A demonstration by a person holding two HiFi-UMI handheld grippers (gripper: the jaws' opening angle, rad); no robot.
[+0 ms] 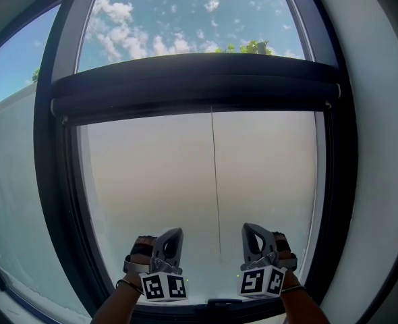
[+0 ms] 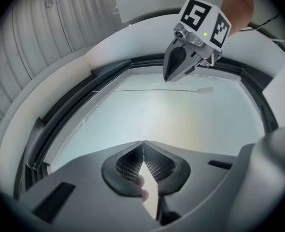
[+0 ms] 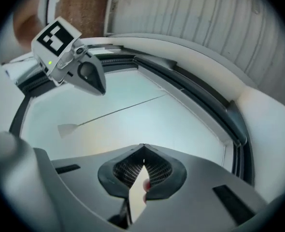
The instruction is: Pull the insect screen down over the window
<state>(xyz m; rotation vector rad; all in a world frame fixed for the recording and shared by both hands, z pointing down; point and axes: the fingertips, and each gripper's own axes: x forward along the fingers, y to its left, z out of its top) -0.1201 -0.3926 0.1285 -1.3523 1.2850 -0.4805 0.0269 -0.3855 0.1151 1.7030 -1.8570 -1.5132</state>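
A dark horizontal screen bar (image 1: 199, 86) spans the window about a third of the way down. Clear sky shows above it and a pale, hazy pane (image 1: 152, 181) lies below. A thin pull cord (image 1: 216, 181) hangs from the bar's middle and ends in a small flat tab (image 3: 67, 128), also seen as the tab (image 2: 206, 89). My left gripper (image 1: 175, 233) and right gripper (image 1: 248, 228) are low near the window's bottom edge, one on each side of the cord. Both are shut with nothing between the jaws, as at the left gripper (image 2: 143, 143) and the right gripper (image 3: 142, 146).
A dark window frame (image 1: 57, 181) surrounds the pane, with a bottom rail (image 1: 219, 306) just below the grippers. White wall (image 1: 381, 147) curves off to the right and a second pane (image 1: 17, 181) sits to the left.
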